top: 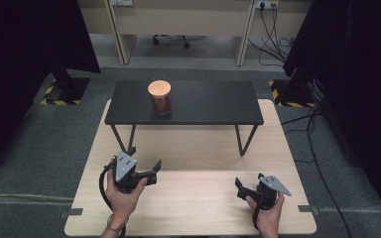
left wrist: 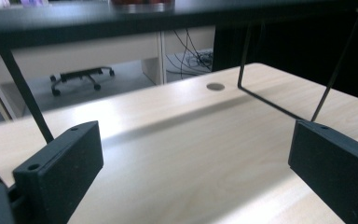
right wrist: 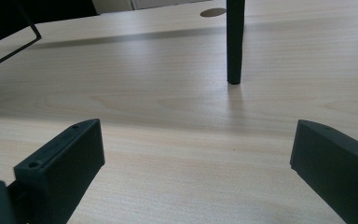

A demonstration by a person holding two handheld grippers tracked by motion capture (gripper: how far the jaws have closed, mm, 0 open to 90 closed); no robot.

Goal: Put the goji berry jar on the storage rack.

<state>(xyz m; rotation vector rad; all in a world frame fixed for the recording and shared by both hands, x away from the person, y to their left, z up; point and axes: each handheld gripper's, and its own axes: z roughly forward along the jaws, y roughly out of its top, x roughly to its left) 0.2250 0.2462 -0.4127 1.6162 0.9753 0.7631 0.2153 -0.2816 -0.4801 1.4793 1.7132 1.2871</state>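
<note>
Currently: glass jar with round cork lid, red contents (top: 159, 98), upper centre, on black raised shelf (top: 203, 106) | left gripper (top: 145, 159), right gripper (top: 237, 190): jaws apart, empty, lower frame | risk: off-centre reach tips jar off shelf

We record a light wood bench (top: 188, 198) on a grey carpeted floor (top: 39, 148). A low black shelf-table (top: 203, 101) on thin black wire legs (top: 244, 141) stands on its far half. Black curtains (top: 25, 34) hang at both sides, each stand foot marked with yellow-black hazard tape (top: 59, 101). Beyond, we see pale desk panels (top: 178, 20), the wheeled base of an office chair (top: 169, 39), a wall socket (top: 267, 4) and loose black cables (top: 273, 49). Soft light falls in a bright band across the bench in the left gripper view.
</note>
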